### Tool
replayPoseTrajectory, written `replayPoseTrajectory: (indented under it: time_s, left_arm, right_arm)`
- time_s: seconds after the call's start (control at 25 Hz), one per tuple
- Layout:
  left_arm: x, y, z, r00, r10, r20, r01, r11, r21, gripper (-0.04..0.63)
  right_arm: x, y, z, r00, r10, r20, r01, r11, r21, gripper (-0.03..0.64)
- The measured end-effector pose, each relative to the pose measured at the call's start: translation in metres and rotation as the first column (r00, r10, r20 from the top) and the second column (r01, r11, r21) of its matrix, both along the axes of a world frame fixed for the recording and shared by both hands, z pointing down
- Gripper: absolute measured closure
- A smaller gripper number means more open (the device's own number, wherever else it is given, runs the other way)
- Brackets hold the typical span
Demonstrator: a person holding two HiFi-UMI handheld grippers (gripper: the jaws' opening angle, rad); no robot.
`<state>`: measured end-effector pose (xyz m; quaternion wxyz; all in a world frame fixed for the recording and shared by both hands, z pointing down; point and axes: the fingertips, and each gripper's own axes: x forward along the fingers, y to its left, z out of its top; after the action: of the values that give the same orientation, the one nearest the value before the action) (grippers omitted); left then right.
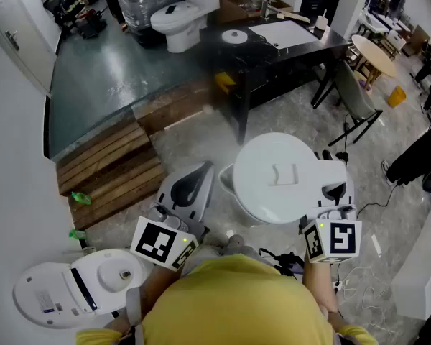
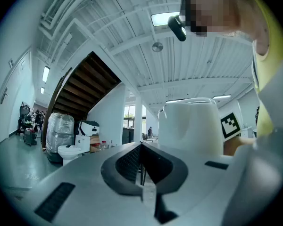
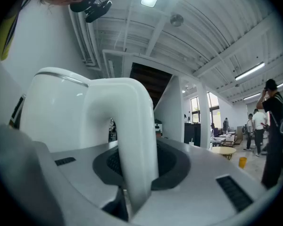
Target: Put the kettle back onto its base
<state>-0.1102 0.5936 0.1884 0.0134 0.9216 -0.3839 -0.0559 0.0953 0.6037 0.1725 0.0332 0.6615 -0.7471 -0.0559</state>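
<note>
Right hand-held gripper [image 3: 137,168]: clenched on the kettle's handle [image 3: 132,126]. Its own view shows the white arch of the handle pinched between the two jaws.
Kettle [image 1: 280,178]: white, lid up, carried in the air just ahead of the right hand-held gripper. It rests on nothing, with the floor far beneath it.
Left hand-held gripper [image 1: 197,175]: closed on nothing. Its own view shows the jaws drawn together to a thin slit [image 2: 142,164].
Kettle from the left side: its body [image 2: 191,126] stands just to the right of the left hand-held gripper. They are near each other but apart.
Base [image 1: 235,37]: a round white disc on the black surface [image 1: 255,52], well ahead of both hand-held grippers. Only the head view shows it.
Marker cube [image 2: 230,124]: the right hand-held gripper's cube peeks out from behind the kettle in the left gripper view.
Toilet [image 1: 179,20]: white, far ahead and left of the left hand-held gripper, beside the black surface. The left gripper view also catches it [image 2: 68,150].
Second toilet [image 1: 72,290]: on the floor, left of the left hand-held gripper. It appears in the head view alone.
Wooden pallets [image 1: 111,164]: on the floor, ahead and left of the left hand-held gripper.
Bystanders [image 3: 266,121]: standing off to the right, seen upright only in the right gripper view.
</note>
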Motion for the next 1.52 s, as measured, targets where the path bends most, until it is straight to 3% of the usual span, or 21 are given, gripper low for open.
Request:
replayPoseTrajectory:
  time_s: [0.76,0.96,1.2,1.52]
  left_arm:
    - [0.022,-0.015,0.003,0.999,-0.043,-0.011,0.043,0.999,-0.015,0.594]
    - [0.025,-0.025,0.009,0.998,-0.066,-0.014,0.065,0.997,-0.031,0.594]
    - [0.017,-0.066,0.016,0.996,-0.088,-0.025,0.087,0.995,-0.041,0.594]
    - [0.006,-0.159,0.010,0.997,-0.072,-0.035,0.071,0.997,-0.012,0.594]
  right_arm:
    - [0.021,-0.022,0.002,0.999,-0.050,0.014,0.049,0.998,0.026,0.517]
    - [0.032,-0.036,0.011,0.997,-0.059,0.059,0.059,0.998,0.005,0.517]
    - [0.041,-0.072,0.017,0.994,-0.047,0.095,0.047,0.999,-0.007,0.517]
    - [0.040,-0.154,0.008,0.996,0.002,0.088,-0.004,1.000,0.020,0.517]
